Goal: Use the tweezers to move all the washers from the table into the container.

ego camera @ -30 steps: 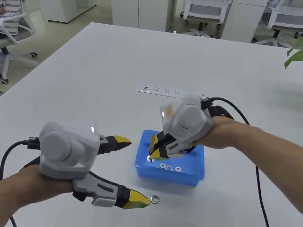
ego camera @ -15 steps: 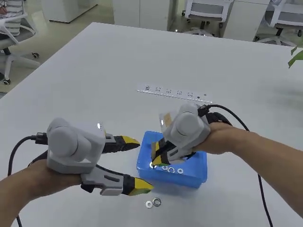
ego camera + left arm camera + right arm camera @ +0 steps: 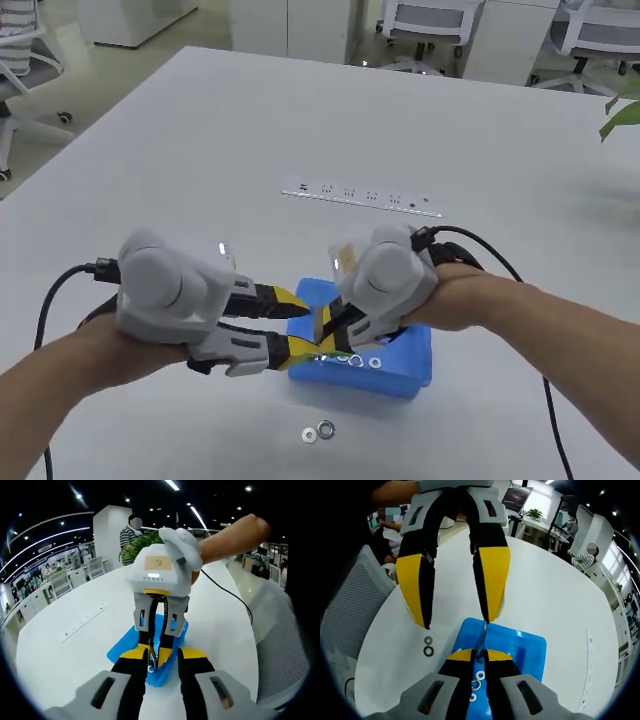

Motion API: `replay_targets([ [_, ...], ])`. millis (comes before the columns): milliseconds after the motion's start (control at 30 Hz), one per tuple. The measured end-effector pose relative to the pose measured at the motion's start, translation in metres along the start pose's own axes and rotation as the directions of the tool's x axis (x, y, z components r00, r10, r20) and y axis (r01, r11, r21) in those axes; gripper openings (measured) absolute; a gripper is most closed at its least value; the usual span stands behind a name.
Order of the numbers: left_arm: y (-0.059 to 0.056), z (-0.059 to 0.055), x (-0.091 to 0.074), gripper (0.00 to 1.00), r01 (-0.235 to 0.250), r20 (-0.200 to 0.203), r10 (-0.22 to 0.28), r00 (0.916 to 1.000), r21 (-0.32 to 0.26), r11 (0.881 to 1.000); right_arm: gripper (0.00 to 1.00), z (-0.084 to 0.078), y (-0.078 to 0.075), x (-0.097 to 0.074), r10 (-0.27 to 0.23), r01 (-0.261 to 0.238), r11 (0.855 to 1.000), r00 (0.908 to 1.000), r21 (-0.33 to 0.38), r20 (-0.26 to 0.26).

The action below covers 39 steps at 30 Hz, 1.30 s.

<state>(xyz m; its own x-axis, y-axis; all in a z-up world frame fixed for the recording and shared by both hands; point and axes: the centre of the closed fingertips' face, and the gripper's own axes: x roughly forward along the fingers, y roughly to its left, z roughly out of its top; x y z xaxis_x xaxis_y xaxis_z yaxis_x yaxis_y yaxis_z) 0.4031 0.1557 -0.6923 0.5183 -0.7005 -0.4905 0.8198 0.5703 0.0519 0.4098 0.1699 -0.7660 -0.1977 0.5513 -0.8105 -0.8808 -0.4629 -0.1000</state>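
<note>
Jaws of the right gripper (image 3: 480, 656) pinch the tweezers (image 3: 483, 637), tips poised over the blue container (image 3: 525, 645), apparently to release into it. The left gripper (image 3: 162, 656) has its jaws spread either side of the tweezers, perhaps steadying them. Two washers (image 3: 318, 432) lie on the counter (image 3: 200, 150), bottom centre of the head view.

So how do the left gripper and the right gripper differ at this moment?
The left gripper has its jaws standing apart and grips nothing; the right gripper has its jaws shut on the tweezers. The right gripper is above the blue container; the left gripper hangs at the container's edge, facing the right one. Both have black jaws with yellow tips and a pale grey body.
</note>
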Motion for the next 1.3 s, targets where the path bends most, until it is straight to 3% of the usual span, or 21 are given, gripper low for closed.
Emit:
replay_targets([
  [567,0.009,0.002,0.015,0.07,0.003,0.001,-0.003,1.0000,0.022,1.000,0.09,-0.003,0.002,-0.001,0.002,-0.002,1.000,1.0000,-0.002,-0.005],
  [1000,0.008,0.003,0.017,0.06,0.016,-0.006,-0.016,0.9999,0.016,1.000,0.09,-0.003,0.004,-0.002,0.003,-0.003,1.000,0.9999,-0.012,-0.013],
  [1300,0.000,0.009,0.015,0.06,0.017,-0.018,-0.017,0.9997,0.040,0.999,0.10,-0.003,0.006,-0.004,0.000,-0.001,1.000,0.9997,-0.015,-0.023],
])
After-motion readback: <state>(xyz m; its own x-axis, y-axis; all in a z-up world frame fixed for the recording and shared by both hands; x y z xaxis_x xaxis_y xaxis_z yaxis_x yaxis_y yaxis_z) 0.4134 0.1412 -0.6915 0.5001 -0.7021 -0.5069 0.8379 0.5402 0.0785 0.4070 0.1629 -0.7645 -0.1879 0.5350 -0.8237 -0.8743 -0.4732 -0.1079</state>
